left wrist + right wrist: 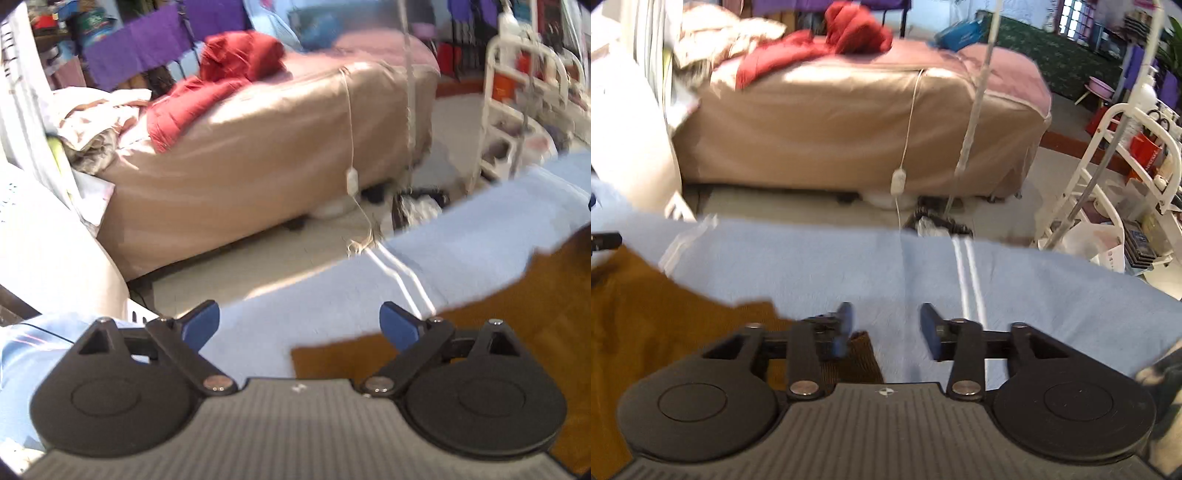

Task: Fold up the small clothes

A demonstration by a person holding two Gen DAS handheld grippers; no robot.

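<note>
Both pairs of fingers stand released, with nothing between them. The left gripper (299, 325) hovers over the blue cloth (332, 295) that covers the bench; the brown garment (517, 314) lies just right of its right finger and reaches a little under it. The right gripper (886, 325) hangs over the same blue cloth (812, 266), and here the brown garment (665, 314) lies left of the fingers, a ribbed corner of it sitting under the left finger. So the garment lies flat between the two grippers, each near one of its sides, probably so that a fold can be taken from both ends together. The fingers spread wide would suit letting go of an edge or reaching for a fresh one; which, I cannot tell. Beyond the bench stands a bed (849, 122) carrying red clothing (857, 29).
</note>
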